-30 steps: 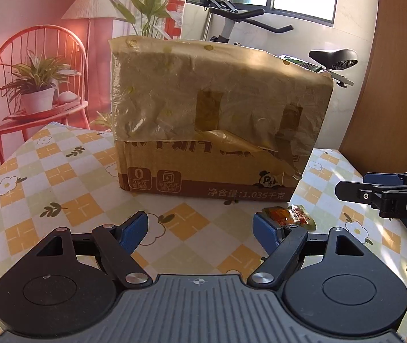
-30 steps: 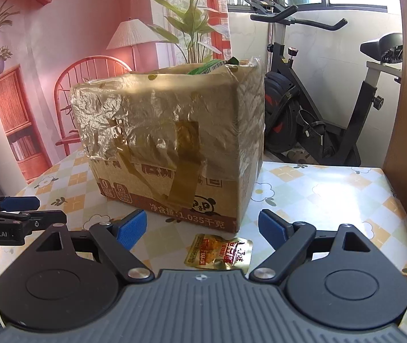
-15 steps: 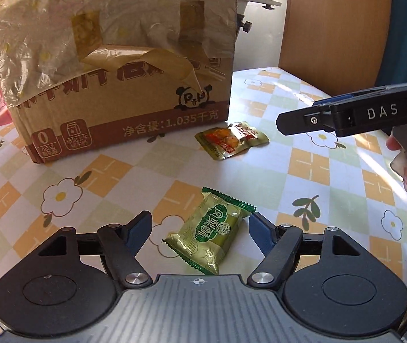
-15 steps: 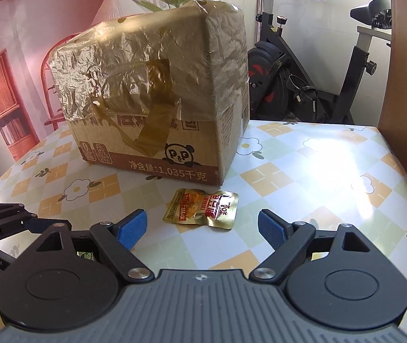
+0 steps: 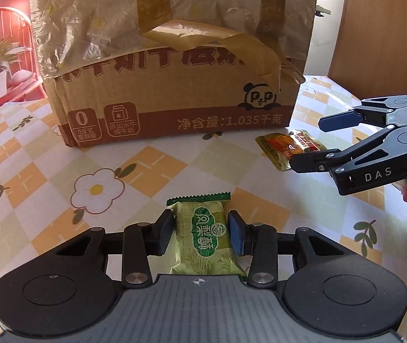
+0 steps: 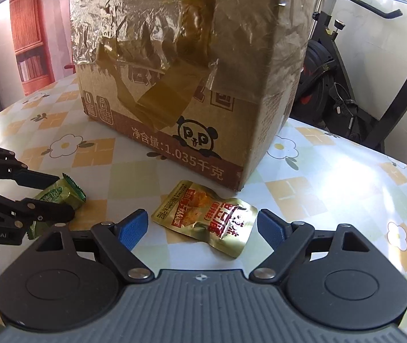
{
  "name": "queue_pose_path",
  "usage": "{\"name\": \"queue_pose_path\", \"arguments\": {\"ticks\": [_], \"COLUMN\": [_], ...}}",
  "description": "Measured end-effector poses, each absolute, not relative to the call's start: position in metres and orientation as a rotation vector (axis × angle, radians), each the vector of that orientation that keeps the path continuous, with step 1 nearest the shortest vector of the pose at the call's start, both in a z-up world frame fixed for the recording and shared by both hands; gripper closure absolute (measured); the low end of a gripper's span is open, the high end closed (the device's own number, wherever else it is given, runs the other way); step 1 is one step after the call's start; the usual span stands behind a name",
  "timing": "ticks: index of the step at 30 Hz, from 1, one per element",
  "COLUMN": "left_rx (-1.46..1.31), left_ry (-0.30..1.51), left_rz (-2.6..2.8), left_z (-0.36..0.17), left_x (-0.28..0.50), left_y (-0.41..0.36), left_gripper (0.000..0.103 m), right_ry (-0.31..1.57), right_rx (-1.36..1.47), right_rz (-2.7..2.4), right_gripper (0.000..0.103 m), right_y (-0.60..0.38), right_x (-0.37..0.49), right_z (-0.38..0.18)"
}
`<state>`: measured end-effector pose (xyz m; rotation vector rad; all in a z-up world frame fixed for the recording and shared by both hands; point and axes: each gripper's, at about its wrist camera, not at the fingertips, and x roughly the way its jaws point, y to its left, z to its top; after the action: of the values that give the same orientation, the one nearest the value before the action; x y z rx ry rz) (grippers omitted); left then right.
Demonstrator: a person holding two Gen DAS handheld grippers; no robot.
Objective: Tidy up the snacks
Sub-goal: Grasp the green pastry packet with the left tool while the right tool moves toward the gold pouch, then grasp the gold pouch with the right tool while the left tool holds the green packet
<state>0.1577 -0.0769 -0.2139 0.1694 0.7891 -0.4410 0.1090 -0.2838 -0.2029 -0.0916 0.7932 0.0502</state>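
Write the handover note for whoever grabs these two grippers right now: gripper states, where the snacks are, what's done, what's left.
Left gripper: jaws have just been closing; pads now against both sides of the green snack packet, which lies on the table.
Right gripper: open, low over the gold snack pouch, not gripping it.
Both snacks lie in front of the taped cardboard box.
Done: green packet gripped.
Left: close on the gold pouch, lift both, probably put them in the box.
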Motion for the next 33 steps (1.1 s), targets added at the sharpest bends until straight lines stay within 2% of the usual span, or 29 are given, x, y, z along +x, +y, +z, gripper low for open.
{"name": "queue_pose_path", "arguments": {"ticks": [8,11,18,23,26,29,31,33], "left_rx": [0.122,0.138,0.125,0.124,0.123,0.121,0.121,0.109], "left_ry": [0.787,0.777,0.778,0.774,0.771,0.771,0.775,0.78], "left_rz": [-0.384,-0.37,-0.365,-0.357,-0.361,-0.368,-0.369,-0.368], "left_z": [-0.211,-0.211,-0.212,-0.213,-0.214,-0.214,-0.214,-0.214], "left_x": [0.166,0.162,0.159,0.156,0.155,0.156,0.158,0.162], "left_y": [-0.058,-0.061,-0.058,-0.058,-0.057,-0.056,-0.056,-0.054], "left_gripper": [0.061,0.061,0.061,0.061,0.061,0.061,0.063,0.063], "right_ry": [0.777,0.767,0.834,0.824,0.82,0.831,0.841,0.822], "right_rx": [-0.155,-0.15,-0.024,0.206,0.217,0.214,0.222,0.24], "right_rz": [0.115,0.116,0.109,0.075,0.06,0.032,-0.012,-0.059], "right_gripper": [0.018,0.012,0.01,0.011,0.011,0.018,0.03,0.031], "right_y": [-0.275,-0.28,-0.29,-0.297,-0.288,-0.277,-0.274,-0.275], "right_x": [0.125,0.126,0.12,0.1,0.094,0.092,0.092,0.09], "right_z": [-0.221,-0.223,-0.217,-0.208,-0.207,-0.205,-0.202,-0.195]}}
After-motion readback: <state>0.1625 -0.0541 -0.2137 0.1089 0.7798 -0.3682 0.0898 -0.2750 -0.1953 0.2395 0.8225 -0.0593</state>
